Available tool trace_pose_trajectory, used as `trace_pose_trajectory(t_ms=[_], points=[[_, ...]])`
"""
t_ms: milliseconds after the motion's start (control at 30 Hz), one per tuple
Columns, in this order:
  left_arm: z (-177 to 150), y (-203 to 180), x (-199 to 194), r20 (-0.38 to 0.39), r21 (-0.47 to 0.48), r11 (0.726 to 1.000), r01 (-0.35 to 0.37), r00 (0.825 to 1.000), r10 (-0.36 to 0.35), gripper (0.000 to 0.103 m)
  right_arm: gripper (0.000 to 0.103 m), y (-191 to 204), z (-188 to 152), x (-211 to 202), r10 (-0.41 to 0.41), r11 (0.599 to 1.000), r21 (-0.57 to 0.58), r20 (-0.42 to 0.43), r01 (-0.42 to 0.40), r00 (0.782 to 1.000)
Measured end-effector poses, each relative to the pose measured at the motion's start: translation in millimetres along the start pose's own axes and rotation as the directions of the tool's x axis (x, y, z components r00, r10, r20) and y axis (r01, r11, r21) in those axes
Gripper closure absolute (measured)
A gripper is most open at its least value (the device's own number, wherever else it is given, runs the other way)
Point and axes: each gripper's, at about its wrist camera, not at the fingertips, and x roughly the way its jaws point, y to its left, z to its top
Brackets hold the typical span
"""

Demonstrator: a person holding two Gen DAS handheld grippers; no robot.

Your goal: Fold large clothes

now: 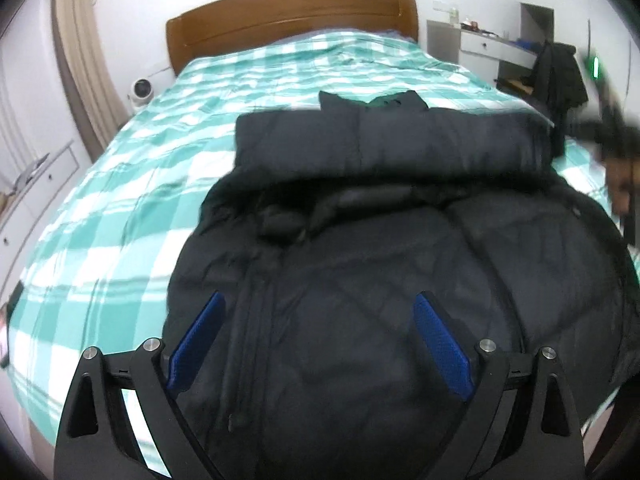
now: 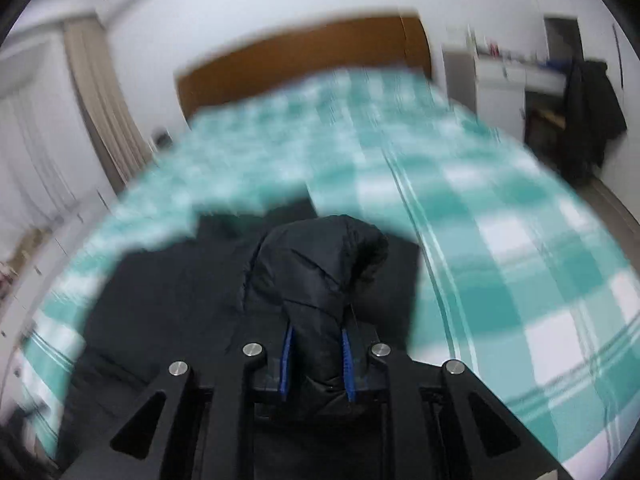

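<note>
One big black puffer jacket (image 1: 360, 280) sprawled on the checked bed (image 1: 120, 200). Left gripper (image 1: 320, 344) hovers over it, fingers wide apart; right gripper (image 2: 316, 360) is pinching a puffy fold. Looks light, squishy and slippery, so I'd grab seams or hem.

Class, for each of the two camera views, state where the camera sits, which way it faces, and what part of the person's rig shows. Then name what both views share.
Left wrist: sits on the left tool, looks up the bed toward the headboard; open blue-padded fingers above the black jacket.
Right wrist: sits on the right tool, faces the same way; fingers clamp a jacket fold.
Shared: jacket, checked bed, headboard, desk.
</note>
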Motion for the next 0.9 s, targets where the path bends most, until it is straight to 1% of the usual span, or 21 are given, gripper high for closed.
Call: trace_pose_trajectory(t_ms=[33, 67, 133, 167, 233, 267, 300, 333, 367, 400, 433, 467, 500, 533, 567, 600, 667, 733, 800, 867, 900], points=[[5.9, 6.3, 3.0, -0.005, 0.004, 1.000, -0.001, 1.000, 0.001, 0.007, 0.064, -2.7, -9.6, 11.7, -0.018, 1.000, -0.001, -0.048, 0.018, 0.999], [14.5, 6.1, 5.8, -0.005, 0.004, 1.000, -0.004, 1.000, 0.004, 0.007, 0.051, -4.0, -18.2, 16.7, -0.023, 1.000, 0.005, -0.065, 0.023, 0.998], [39.6, 11.5, 13.7, 0.011, -0.012, 1.000, 0.005, 1.000, -0.004, 0.007, 0.043, -5.4, -23.1, 7.6, -0.017, 1.000, 0.014, -0.029, 0.017, 0.999], [55.8, 16.2, 21.3, 0.023, -0.021, 1.000, 0.019, 1.000, -0.018, 0.007, 0.039, -5.5, -22.8, -2.3, -0.030, 0.999, 0.016, -0.001, 0.030, 1.000], [82.6, 21.0, 40.9, 0.036, -0.016, 0.999, 0.046, 0.998, -0.046, 0.007, 0.039, -0.3, -15.0, -29.4, -0.065, 0.998, 0.010, 0.109, 0.064, 0.992], [91.1, 20.8, 52.2, 0.034, -0.006, 0.998, 0.055, 0.998, -0.054, 0.007, 0.039, 7.9, -11.1, -45.9, -0.054, 0.998, -0.020, 0.184, 0.059, 0.981], [99.9, 18.6, 65.4, 0.027, 0.006, 0.998, 0.059, 0.998, -0.059, 0.007, 0.039, 17.0, -7.3, -53.3, -0.024, 0.998, -0.055, 0.214, 0.037, 0.976], [103.0, 14.3, 82.9, 0.011, 0.014, 0.998, 0.068, 0.998, -0.068, 0.007, 0.039, 25.6, -1.0, -53.2, 0.025, 0.996, -0.094, 0.216, -0.004, 0.976], [103.4, 12.4, 96.7, -0.010, 0.013, 0.997, 0.072, 0.997, -0.072, 0.008, 0.039, 32.7, 0.7, -50.8, 0.062, 0.992, -0.119, 0.204, -0.038, 0.977], [103.2, 11.3, 113.3, -0.043, 0.006, 0.997, 0.072, 0.997, -0.071, 0.011, 0.039, 41.7, 3.5, -40.7, 0.123, 0.984, -0.151, 0.171, -0.098, 0.978], [100.3, 11.7, 132.5, -0.089, -0.012, 0.997, 0.071, 0.993, -0.072, 0.011, 0.039, 45.2, 2.7, -30.0, 0.146, 0.980, -0.155, 0.143, -0.123, 0.979], [95.1, 14.8, 149.4, -0.129, -0.037, 0.997, 0.074, 0.988, -0.078, 0.011, 0.039, 47.4, 0.9, -15.8, 0.151, 0.980, -0.149, 0.110, -0.134, 0.982], [90.1, 17.4, 160.5, -0.148, -0.058, 0.996, 0.071, 0.986, -0.079, 0.011, 0.039, 47.0, -2.7, -1.9, 0.150, 0.981, -0.136, 0.076, -0.139, 0.986], [83.7, 22.0, 167.3, -0.144, -0.091, 0.993, 0.078, 0.985, -0.091, 0.010, 0.039, 44.3, -7.4, 20.3, 0.159, 0.981, -0.110, 0.006, -0.157, 0.987], [80.6, 24.6, 168.4, -0.139, -0.110, 0.990, 0.091, 0.985, -0.106, 0.010, 0.039, 41.8, -12.0, 32.5, 0.167, 0.981, -0.094, -0.032, -0.169, 0.986], [79.8, 24.8, 167.7, -0.141, -0.114, 0.989, 0.094, 0.984, -0.110, 0.010, 0.039, 39.4, -16.4, 41.6, 0.168, 0.982, -0.081, -0.043, -0.171, 0.985], [80.6, 21.6, 163.2, -0.162, -0.086, 0.993, 0.087, 0.982, -0.100, 0.011, 0.039, 39.4, -20.5, 43.7, 0.167, 0.982, -0.083, -0.033, -0.169, 0.985], [89.2, 25.9, 154.9, -0.184, -0.079, 0.993, 0.085, 0.978, -0.098, 0.014, 0.039, 38.0, -22.9, 45.4, 0.171, 0.982, -0.078, -0.036, -0.173, 0.985], [110.1, 34.5, 151.2, -0.160, -0.117, 0.988, 0.096, 0.980, -0.115, 0.014, 0.039, 35.3, -27.8, 45.4, 0.181, 0.981, -0.068, -0.036, -0.183, 0.983], [130.9, 50.3, 148.7, -0.120, -0.197, 0.975, 0.102, 0.985, -0.127, 0.012, 0.039, 29.1, -30.2, 45.4, 0.186, 0.980, -0.065, -0.031, -0.187, 0.982], [137.1, 54.8, 152.9, -0.114, -0.221, 0.970, 0.097, 0.986, -0.125, 0.011, 0.039, 26.5, -30.0, 48.1, 0.185, 0.980, -0.065, -0.029, -0.187, 0.982]])
